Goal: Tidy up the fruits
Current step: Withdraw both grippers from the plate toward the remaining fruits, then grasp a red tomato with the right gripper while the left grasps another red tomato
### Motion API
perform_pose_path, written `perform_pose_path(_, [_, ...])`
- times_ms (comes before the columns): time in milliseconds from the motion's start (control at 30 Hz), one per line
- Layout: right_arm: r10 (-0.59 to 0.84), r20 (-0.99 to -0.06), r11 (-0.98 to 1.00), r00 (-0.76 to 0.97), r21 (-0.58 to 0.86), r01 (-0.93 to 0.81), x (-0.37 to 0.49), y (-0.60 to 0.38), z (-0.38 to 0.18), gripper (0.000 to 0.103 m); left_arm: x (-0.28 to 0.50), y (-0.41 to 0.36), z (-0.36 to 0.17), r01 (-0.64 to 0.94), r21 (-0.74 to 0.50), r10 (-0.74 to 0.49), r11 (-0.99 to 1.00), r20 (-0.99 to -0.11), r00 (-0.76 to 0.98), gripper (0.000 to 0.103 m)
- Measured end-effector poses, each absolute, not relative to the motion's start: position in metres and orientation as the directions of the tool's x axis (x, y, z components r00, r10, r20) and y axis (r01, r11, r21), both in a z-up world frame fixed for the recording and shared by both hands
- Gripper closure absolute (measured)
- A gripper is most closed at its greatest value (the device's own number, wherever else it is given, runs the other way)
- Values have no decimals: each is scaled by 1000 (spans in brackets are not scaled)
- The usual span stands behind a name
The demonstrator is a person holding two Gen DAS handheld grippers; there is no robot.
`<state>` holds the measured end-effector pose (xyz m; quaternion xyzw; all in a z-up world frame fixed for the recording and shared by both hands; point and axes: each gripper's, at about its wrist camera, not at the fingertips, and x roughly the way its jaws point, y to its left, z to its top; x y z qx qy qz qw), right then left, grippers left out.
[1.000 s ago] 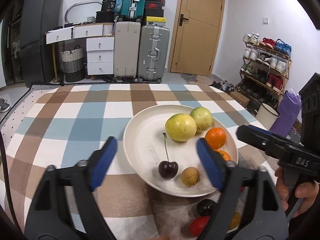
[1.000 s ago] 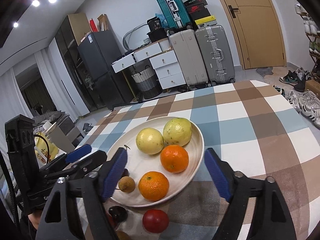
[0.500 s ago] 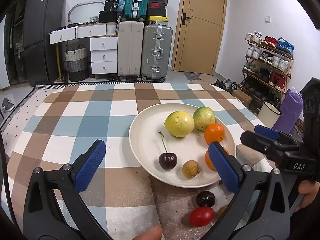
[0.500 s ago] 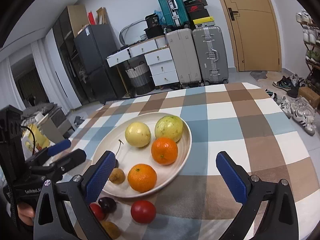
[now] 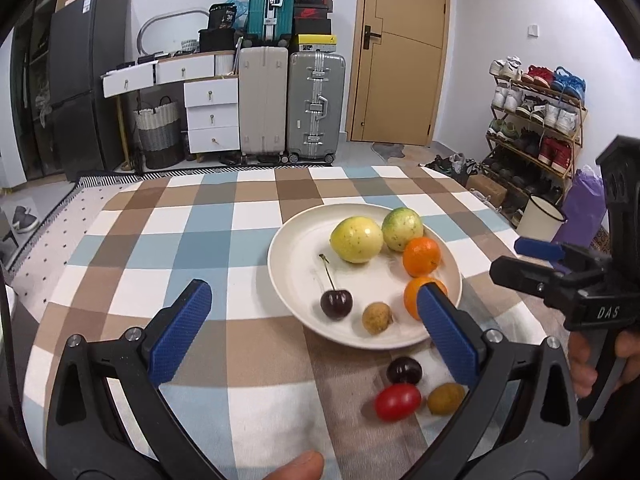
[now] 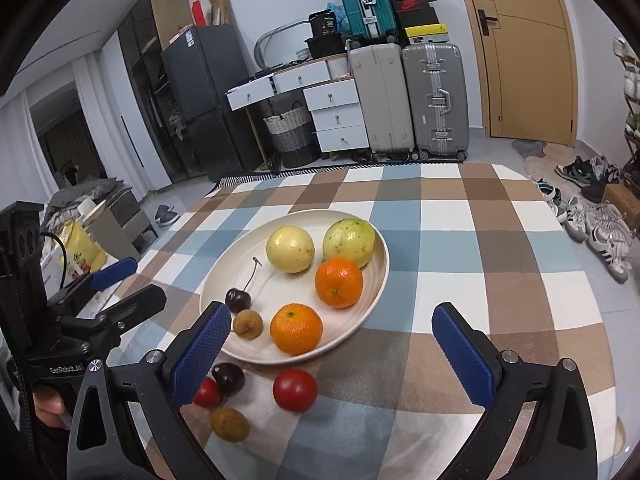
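Checked cloth covers the table [image 5: 168, 240]. Left tool [image 5: 316, 320]: jaws spread wide, empty, above the near rim of the plate. Cream plate [image 5: 296, 264]: cherry with stem [image 5: 336, 304], longan [image 5: 377, 317], two pale passion fruits [image 5: 356, 239], two oranges [image 5: 421, 256]. Loose on the cloth just in front of the plate: dark cherry [image 5: 404, 370], red tomato [image 5: 397, 401], brown longan [image 5: 445, 398]. Right tool [image 6: 332, 344]: jaws spread wide, empty.

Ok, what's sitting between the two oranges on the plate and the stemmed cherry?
Only a small brown fruit, beside the cherry and the nearer orange; otherwise bare plate up to the farther orange. The right wrist view shows it best.
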<state>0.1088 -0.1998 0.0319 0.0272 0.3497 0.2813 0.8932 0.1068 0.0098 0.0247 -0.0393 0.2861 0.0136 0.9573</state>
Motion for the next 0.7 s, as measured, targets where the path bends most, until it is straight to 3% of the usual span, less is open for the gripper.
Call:
perform_pose_path(133, [521, -631, 830, 575, 219, -513, 100, -200, 29, 1, 93, 2, 21, -28, -41, 0, 999, -557, 830, 1])
perform_pose_path(333, [574, -649, 797, 499, 305, -521, 99, -202, 13, 1, 83, -3, 1, -2, -41, -23, 999, -604, 796, 1])
perform_pose_path(700, [520, -698, 809, 491, 218, -546, 98, -195, 0, 1, 82, -10, -14, 45, -56, -71, 997, -652, 755, 1])
